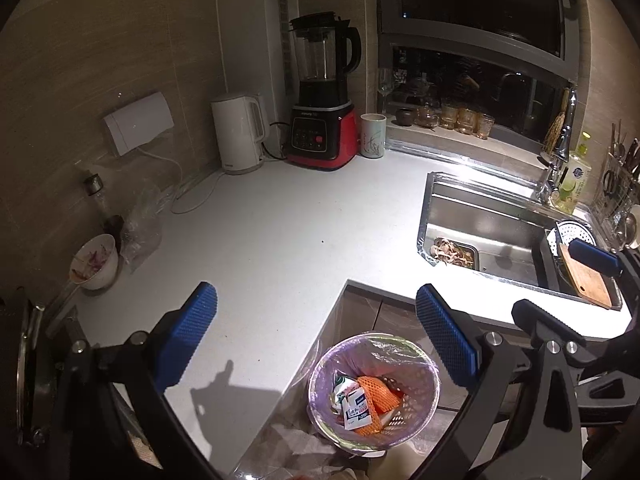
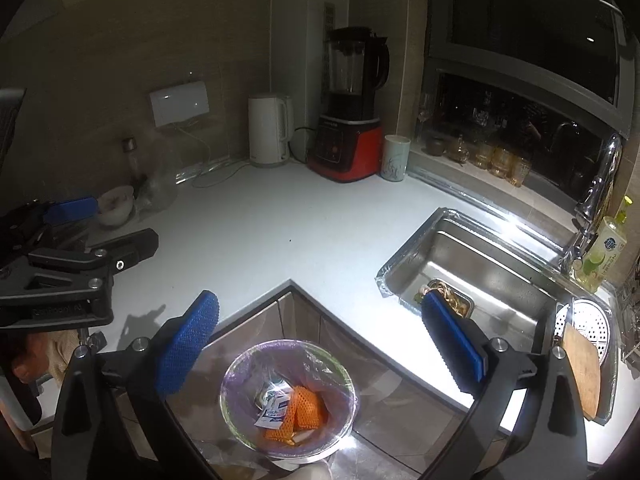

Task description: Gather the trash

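Note:
A round trash bin (image 1: 320,364) lined with a purple bag stands on the floor below the counter corner. It holds orange foam netting (image 1: 378,394) and a white and blue wrapper (image 1: 356,406). The bin also shows in the right wrist view (image 2: 236,372) with the netting (image 2: 308,408). My left gripper (image 1: 316,340) is open and empty above the counter edge and the bin. My right gripper (image 2: 320,340) is open and empty above the bin. The right gripper also shows at the right of the left wrist view (image 1: 568,288).
The white counter (image 1: 272,240) carries a white kettle (image 1: 240,132), a red blender (image 1: 324,92), a cup (image 1: 373,135), a bowl with scraps (image 1: 94,262) and clear plastic bags (image 1: 140,224). The steel sink (image 1: 440,200) holds a tray of food scraps (image 1: 456,254) and a wooden board (image 1: 586,280).

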`<state>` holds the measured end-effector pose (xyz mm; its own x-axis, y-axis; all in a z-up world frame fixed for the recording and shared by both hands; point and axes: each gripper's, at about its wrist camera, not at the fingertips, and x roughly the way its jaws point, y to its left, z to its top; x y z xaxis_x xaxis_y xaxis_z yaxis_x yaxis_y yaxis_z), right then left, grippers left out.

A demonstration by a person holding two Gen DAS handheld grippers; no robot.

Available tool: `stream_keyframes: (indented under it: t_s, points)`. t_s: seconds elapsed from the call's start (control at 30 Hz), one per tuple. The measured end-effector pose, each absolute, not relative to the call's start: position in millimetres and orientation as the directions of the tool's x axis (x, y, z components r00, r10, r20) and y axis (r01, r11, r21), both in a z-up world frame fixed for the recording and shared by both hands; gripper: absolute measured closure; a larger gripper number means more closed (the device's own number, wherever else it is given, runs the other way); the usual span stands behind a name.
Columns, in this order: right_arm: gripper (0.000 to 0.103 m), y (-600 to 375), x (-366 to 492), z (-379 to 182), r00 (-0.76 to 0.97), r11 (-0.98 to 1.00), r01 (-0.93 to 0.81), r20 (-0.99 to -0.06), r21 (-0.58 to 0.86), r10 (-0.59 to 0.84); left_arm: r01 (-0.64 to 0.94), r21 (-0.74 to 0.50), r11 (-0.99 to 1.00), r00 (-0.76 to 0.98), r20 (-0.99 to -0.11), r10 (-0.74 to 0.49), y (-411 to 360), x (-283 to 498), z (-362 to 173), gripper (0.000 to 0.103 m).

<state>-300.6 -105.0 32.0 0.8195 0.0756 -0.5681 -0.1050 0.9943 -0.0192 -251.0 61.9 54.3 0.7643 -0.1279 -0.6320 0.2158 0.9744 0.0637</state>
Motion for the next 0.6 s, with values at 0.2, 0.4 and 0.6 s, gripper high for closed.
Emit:
stream_keyframes:
  t_s: [0.2,0.4,0.6]
  points:
    - [0.002,-102,-320,43,0.846,0.993,-0.109,-0.527,-0.035,0.074,0.165,0.071,0.984,0.777,-0.624,-0.085,65,-264,59,0.008]
    - [0.002,-99,-339,41,0.857,0.994,-0.109,-0.51,-0.034,0.076,0.153,0.069,0.986,0.778,-0.623,-0.076,65,-277,53,0.008]
    - [0.002,-97,-347,37,0.859,0.994,-0.104,-0.506,-0.025,0.077,0.159,0.067,0.985,0.775,-0.626,-0.082,64,-285,47,0.008]
